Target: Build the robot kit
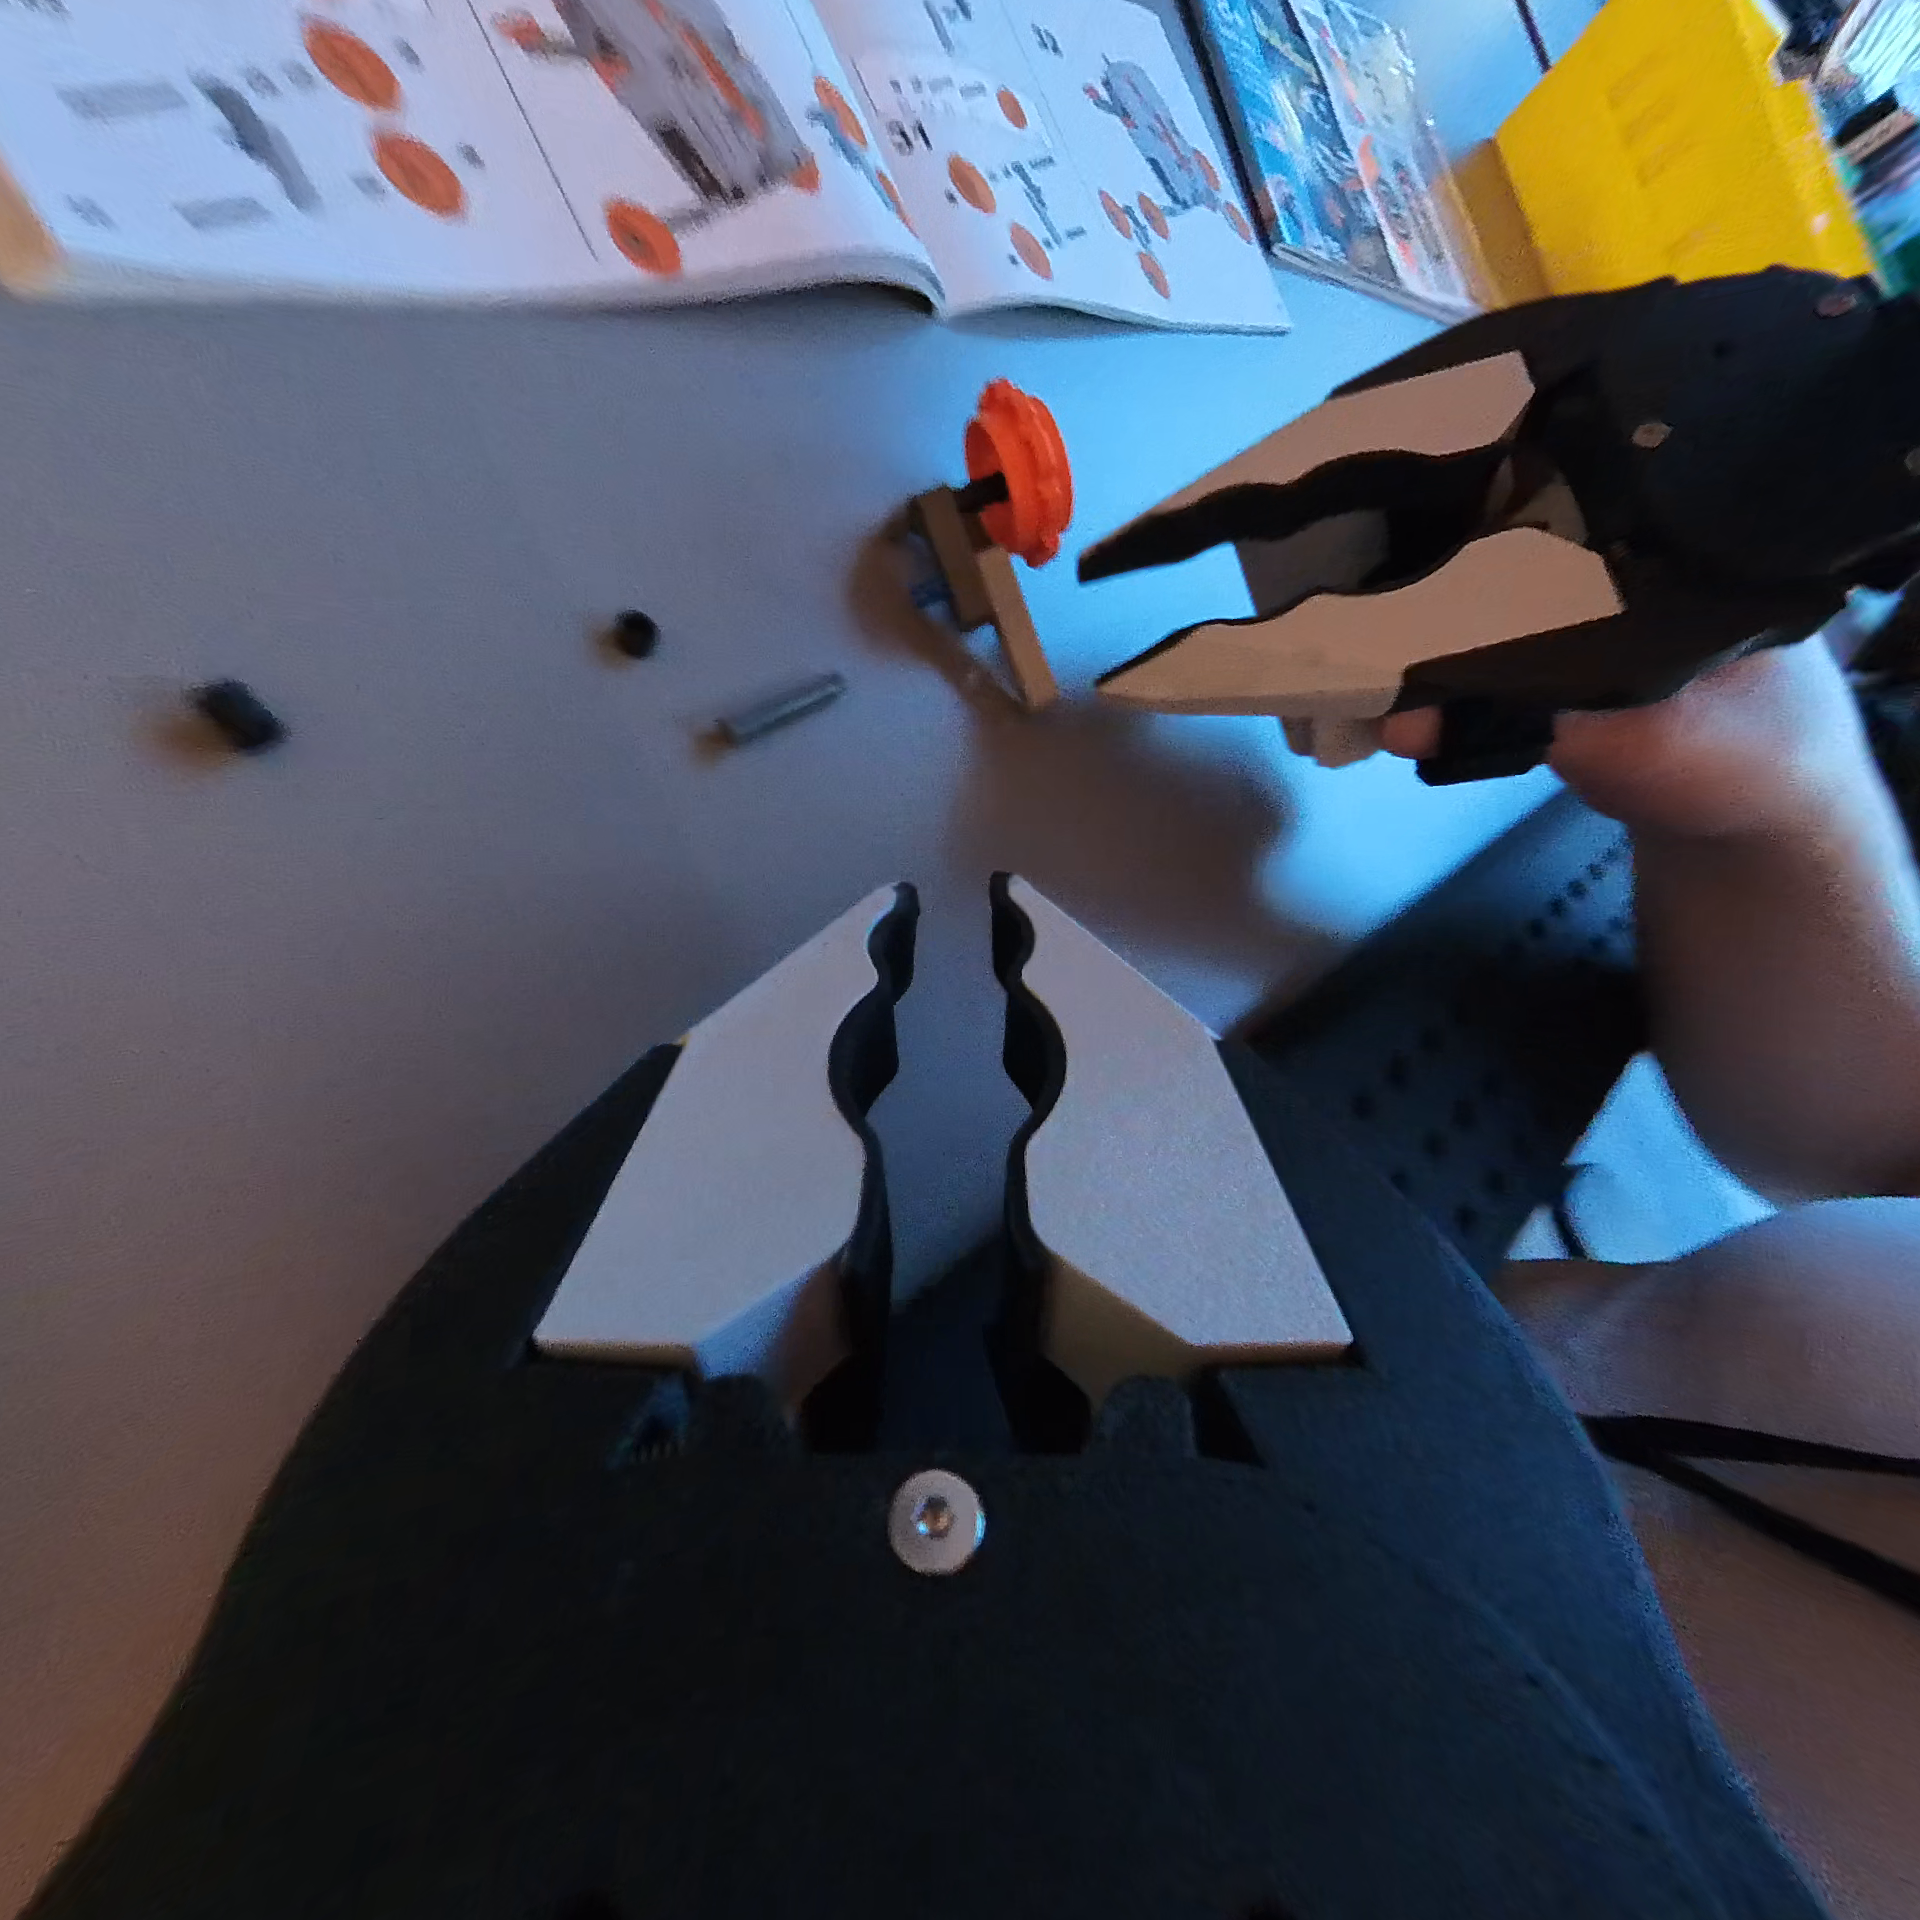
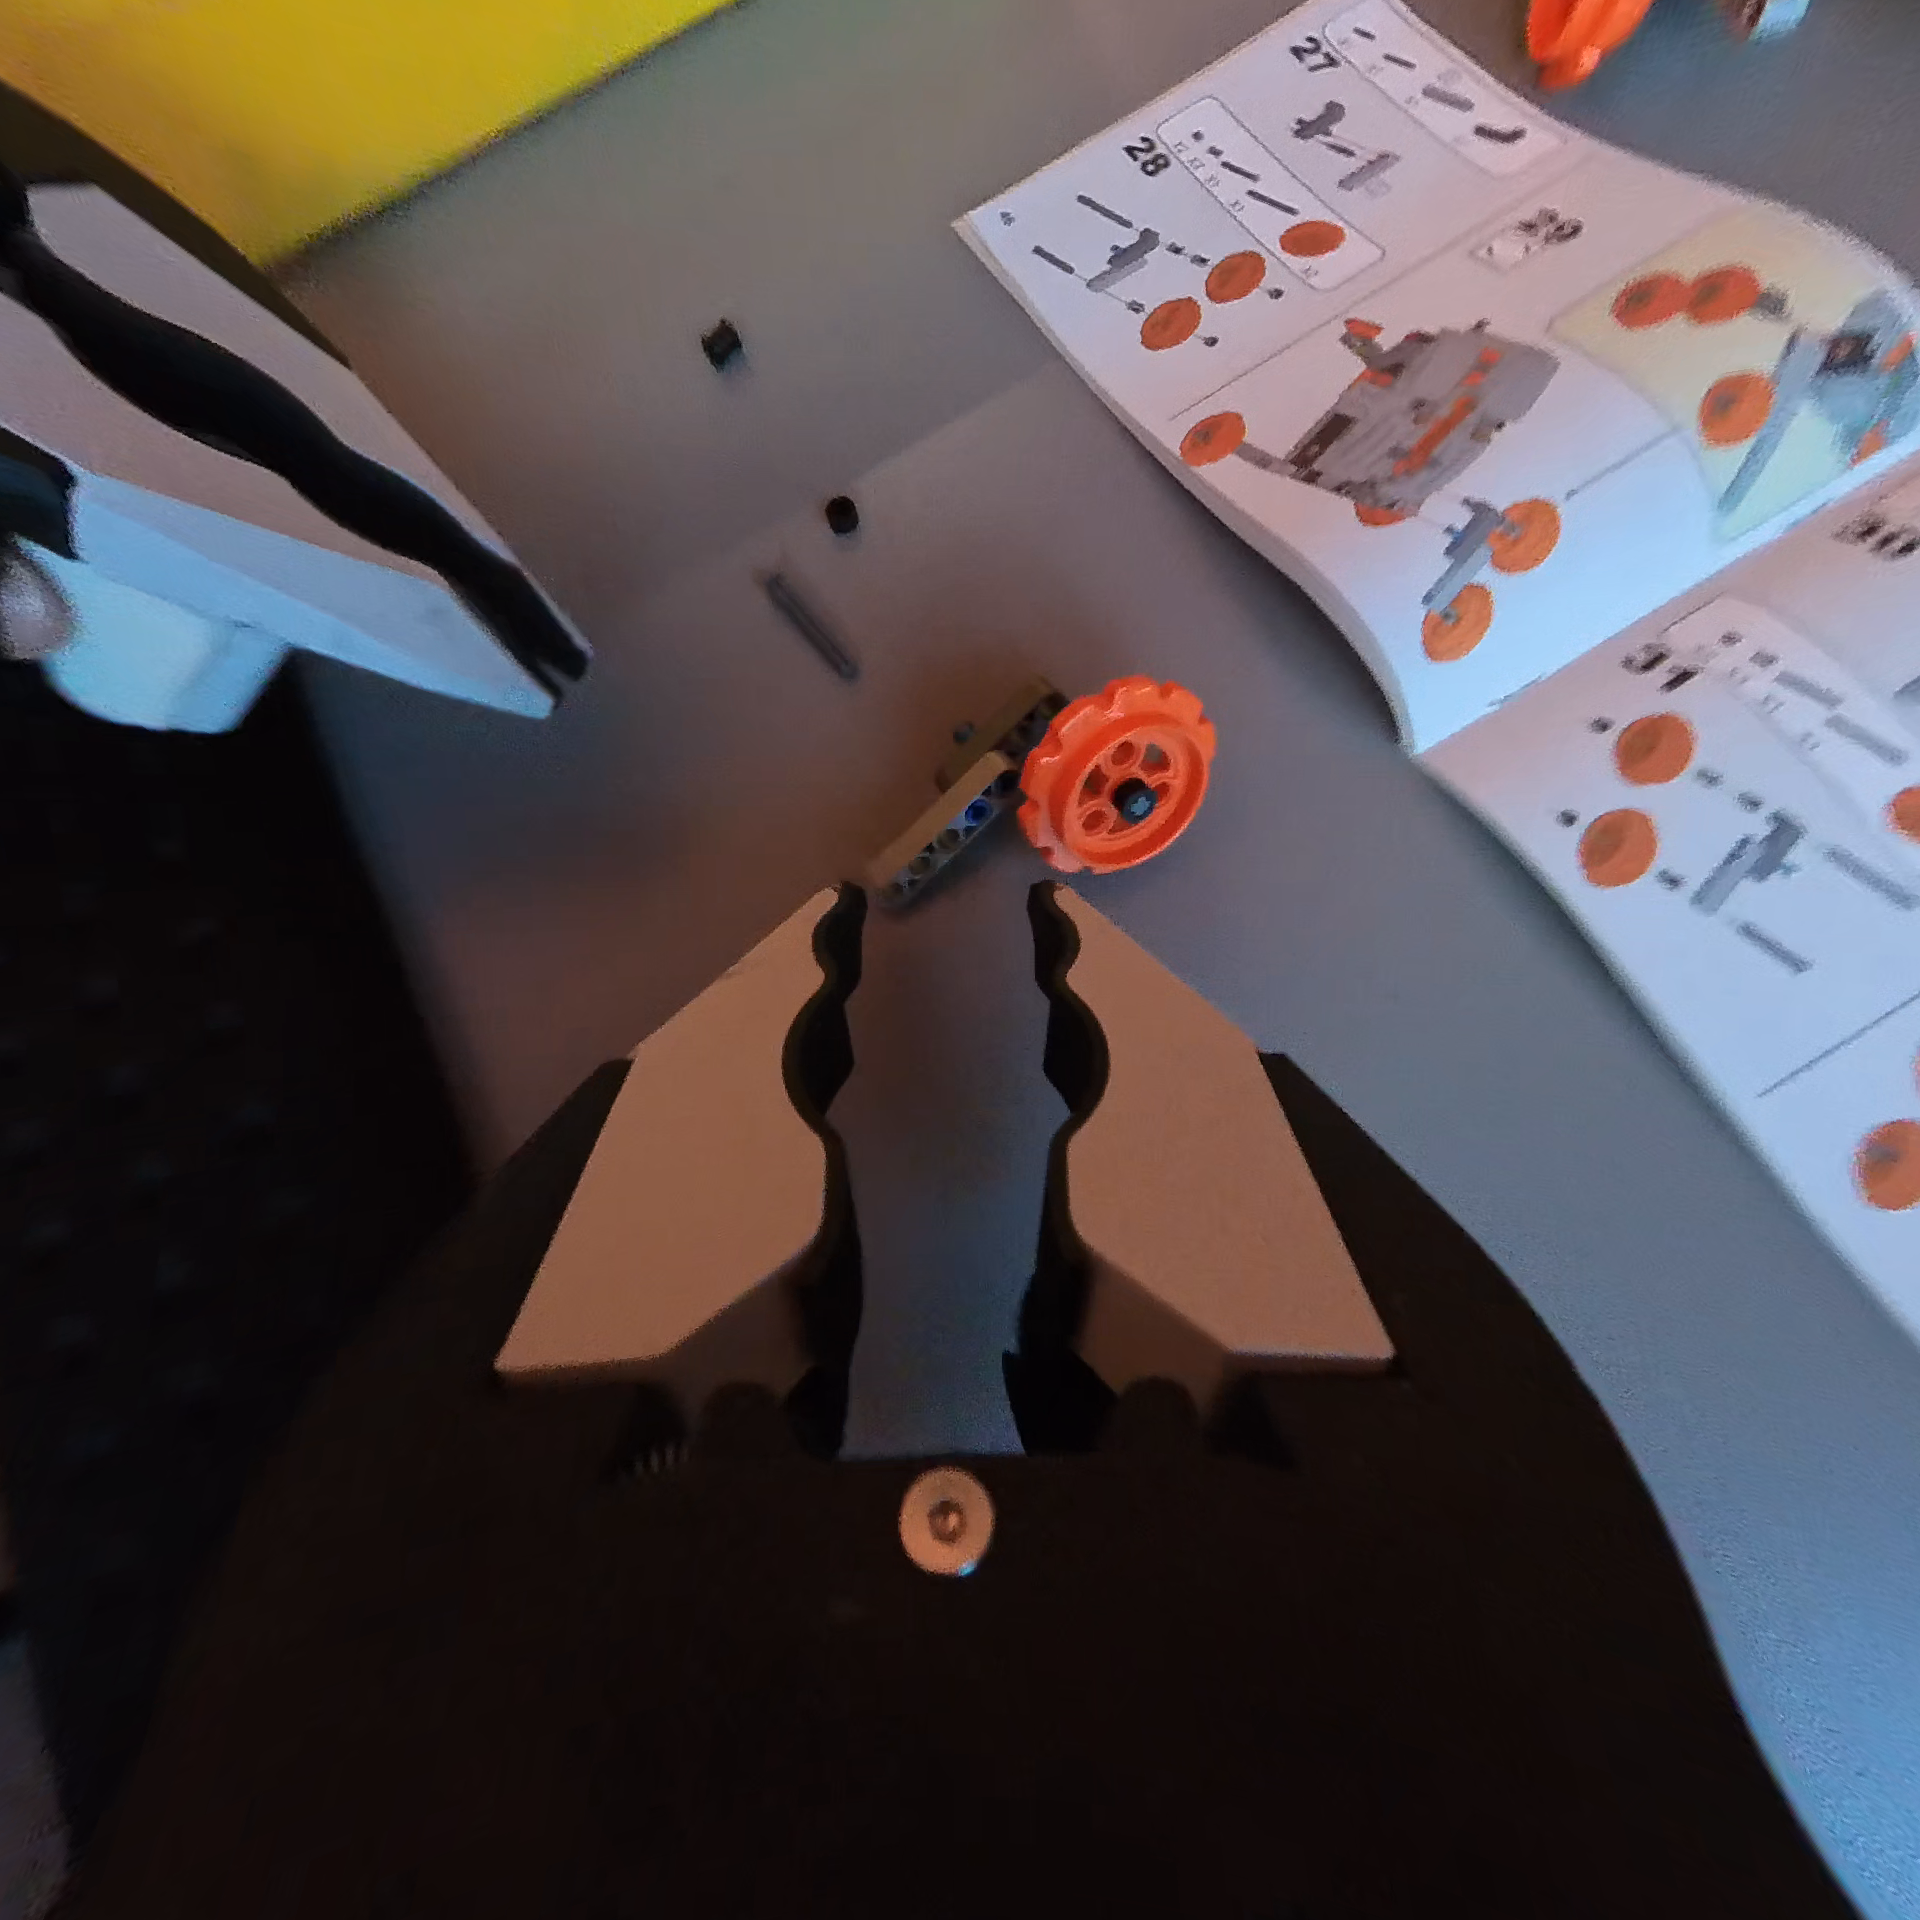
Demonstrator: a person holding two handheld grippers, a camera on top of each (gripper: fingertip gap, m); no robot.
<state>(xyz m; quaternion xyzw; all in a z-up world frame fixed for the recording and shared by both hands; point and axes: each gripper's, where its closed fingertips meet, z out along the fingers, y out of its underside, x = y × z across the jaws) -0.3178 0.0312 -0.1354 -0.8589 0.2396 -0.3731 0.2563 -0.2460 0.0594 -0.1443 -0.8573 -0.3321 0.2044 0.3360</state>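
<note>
An orange toothed wheel (image 1: 1018, 470) sits on a black axle through a grey beam assembly (image 1: 997, 603) lying on the grey table. In the right wrist view the wheel (image 2: 1117, 774) and the beam (image 2: 940, 831) lie just beyond my right gripper (image 2: 945, 899), which is open and empty. My right gripper also shows in the left wrist view (image 1: 1091, 623), its tips beside the beam. My left gripper (image 1: 954, 894) is open and empty, hovering over bare table nearer the camera. A grey axle pin (image 1: 781, 709) and two small black connectors (image 1: 634, 634) (image 1: 237, 715) lie to the left.
An open instruction booklet (image 1: 582, 156) lies at the far side, also in the right wrist view (image 2: 1455, 436). A yellow bin (image 1: 1662, 156) stands at the right back. A black perforated mat (image 1: 1455, 1029) lies at the table's right. A person's hand (image 1: 1714, 748) holds the right gripper. The left gripper's tips are roughly 8 centimetres from the right gripper's. From the left gripper's tips to the grey axle pin (image 1: 781, 709) is close to 5 centimetres. It is also in sight in the right wrist view (image 2: 814, 633).
</note>
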